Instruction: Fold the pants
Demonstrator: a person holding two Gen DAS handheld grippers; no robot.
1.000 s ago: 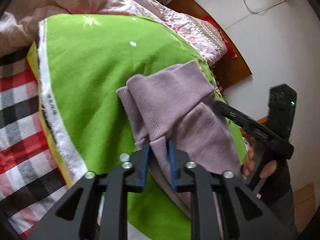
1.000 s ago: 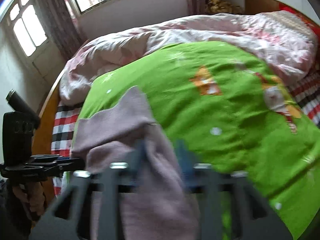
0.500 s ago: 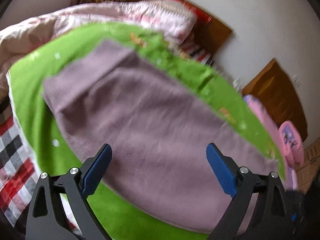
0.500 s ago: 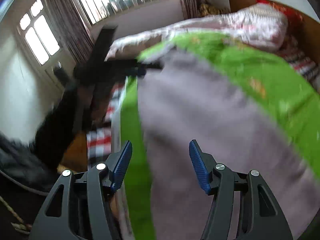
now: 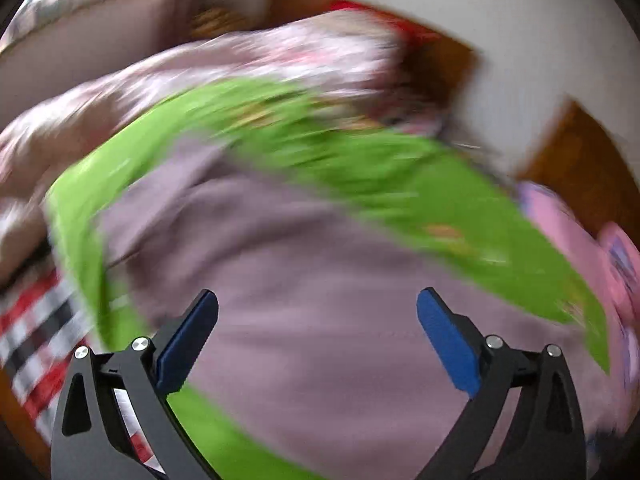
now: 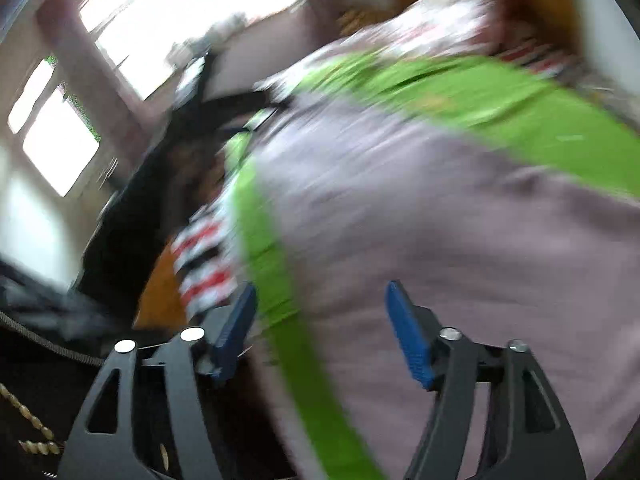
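Pants (image 5: 320, 300), mauve and spread flat, lie across the green blanket (image 5: 400, 168) on the bed, reaching toward its near edge. At the blanket's left edge a red, white and black checked sheet (image 5: 36, 332) shows. The left gripper (image 5: 316, 332) hangs above the pants with its jaws opening, spread very wide and gripping nothing. The right gripper (image 6: 320, 320) hangs over the blanket's left edge where the pants begin, jaws also opening, nothing pinched between the blue pads. Beyond the blanket's far edge lies what seems, through heavy blur, a pink floral quilt (image 5: 280, 56).
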